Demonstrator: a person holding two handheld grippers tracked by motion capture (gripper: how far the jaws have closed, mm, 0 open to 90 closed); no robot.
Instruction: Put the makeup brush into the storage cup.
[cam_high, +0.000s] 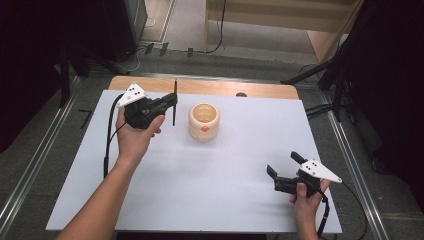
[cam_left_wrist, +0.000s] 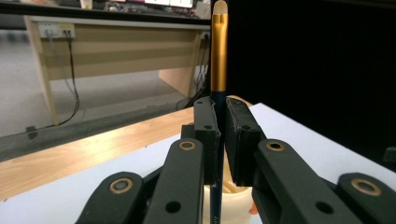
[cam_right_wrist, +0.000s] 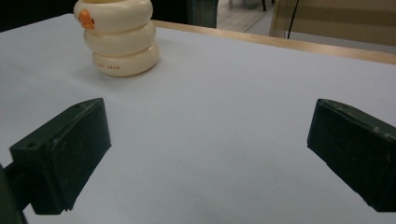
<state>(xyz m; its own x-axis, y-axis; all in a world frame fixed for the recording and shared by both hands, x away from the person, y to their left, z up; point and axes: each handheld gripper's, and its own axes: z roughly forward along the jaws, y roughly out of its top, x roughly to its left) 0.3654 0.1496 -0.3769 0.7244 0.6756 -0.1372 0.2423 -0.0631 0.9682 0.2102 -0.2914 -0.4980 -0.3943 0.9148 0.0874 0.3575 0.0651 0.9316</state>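
A thin brush (cam_high: 174, 119) with a dark handle and gold ferrule (cam_left_wrist: 218, 51) stands upright, and my left gripper (cam_high: 174, 102) is shut on its handle (cam_left_wrist: 222, 126) at the table's back left. Just right of it sits a cream ribbed pot (cam_high: 204, 121) with an orange mark, open at the top. The pot (cam_left_wrist: 233, 198) shows below and behind the left jaws. My right gripper (cam_high: 282, 164) rests low near the front right, open, with nothing between its fingers (cam_right_wrist: 205, 154). From there the pot (cam_right_wrist: 119, 37) stands far off to the upper left.
A white sheet (cam_high: 215, 175) covers the table, with a wooden strip (cam_high: 220, 88) bare along the back edge. A pale wooden desk (cam_high: 280, 15) and cables lie beyond on the floor. Dark stand legs (cam_high: 320, 70) flank the table's back right.
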